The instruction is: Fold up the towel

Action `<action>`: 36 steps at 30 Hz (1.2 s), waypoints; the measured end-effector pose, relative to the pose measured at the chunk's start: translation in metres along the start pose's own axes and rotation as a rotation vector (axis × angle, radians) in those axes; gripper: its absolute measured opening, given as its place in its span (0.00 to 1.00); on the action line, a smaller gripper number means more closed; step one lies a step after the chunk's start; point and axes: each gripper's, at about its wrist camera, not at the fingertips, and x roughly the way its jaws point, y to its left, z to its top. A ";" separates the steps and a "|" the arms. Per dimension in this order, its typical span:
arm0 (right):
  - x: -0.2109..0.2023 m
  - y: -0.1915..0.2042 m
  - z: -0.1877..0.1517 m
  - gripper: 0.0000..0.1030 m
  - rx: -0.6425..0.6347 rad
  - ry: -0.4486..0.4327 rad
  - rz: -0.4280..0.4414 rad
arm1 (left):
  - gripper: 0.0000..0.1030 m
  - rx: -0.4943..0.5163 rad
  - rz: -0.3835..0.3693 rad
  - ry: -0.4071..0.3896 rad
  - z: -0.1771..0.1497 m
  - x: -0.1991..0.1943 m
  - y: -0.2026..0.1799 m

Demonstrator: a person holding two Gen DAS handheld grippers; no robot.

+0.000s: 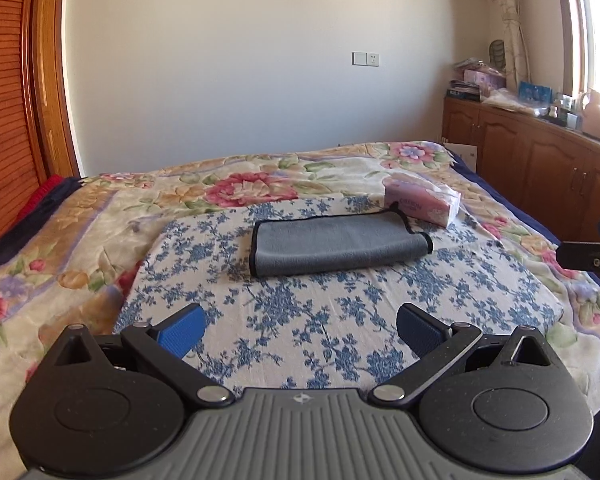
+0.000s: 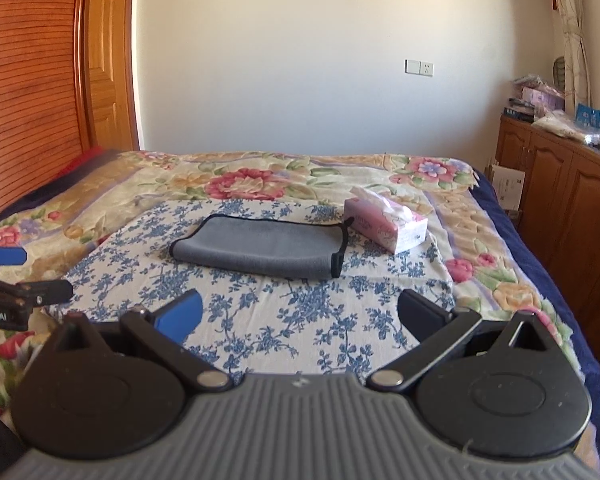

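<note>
Towel (image 1: 336,242) is lying already doubled over on the blue-flowered cloth (image 1: 340,320) beside the tissue pack (image 1: 422,200), while the left gripper (image 1: 300,330) and right gripper (image 2: 300,316) are hovering well short of it, fingers wide and holding nothing, so further folds are probably remaining.

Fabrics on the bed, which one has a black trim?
The grey towel, folded flat on the blue-flowered cloth. Neither that cloth nor the big floral blanket beneath has black edging.
</note>
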 end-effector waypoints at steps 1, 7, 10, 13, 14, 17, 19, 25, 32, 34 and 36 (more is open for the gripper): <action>0.000 0.001 -0.002 1.00 0.001 0.001 -0.001 | 1.00 0.001 0.002 0.004 -0.002 0.001 0.000; 0.000 0.003 -0.010 1.00 0.009 -0.007 -0.004 | 1.00 0.015 0.026 0.008 -0.015 0.005 0.001; 0.001 0.004 -0.013 1.00 0.014 -0.011 -0.004 | 1.00 0.023 0.042 -0.009 -0.021 0.006 0.002; 0.002 0.006 -0.015 1.00 0.004 -0.017 -0.008 | 1.00 0.003 0.049 -0.025 -0.025 0.005 0.005; 0.002 0.007 -0.015 1.00 -0.001 -0.022 -0.009 | 1.00 -0.003 0.049 -0.025 -0.026 0.005 0.006; 0.001 0.008 -0.017 1.00 -0.011 -0.039 -0.020 | 1.00 -0.003 0.054 -0.036 -0.028 0.004 0.007; 0.000 0.009 -0.019 1.00 -0.012 -0.053 -0.028 | 1.00 0.003 0.057 -0.050 -0.028 0.002 0.007; -0.005 0.007 -0.021 1.00 0.003 -0.105 -0.040 | 1.00 0.012 0.068 -0.091 -0.030 0.000 0.005; -0.009 0.007 -0.022 1.00 -0.006 -0.154 -0.060 | 1.00 0.019 0.073 -0.142 -0.029 -0.006 0.005; -0.011 0.009 -0.022 1.00 -0.015 -0.168 -0.066 | 1.00 0.017 0.074 -0.150 -0.029 -0.006 0.005; -0.012 0.009 -0.022 1.00 -0.021 -0.179 -0.069 | 1.00 0.018 0.076 -0.160 -0.029 -0.008 0.005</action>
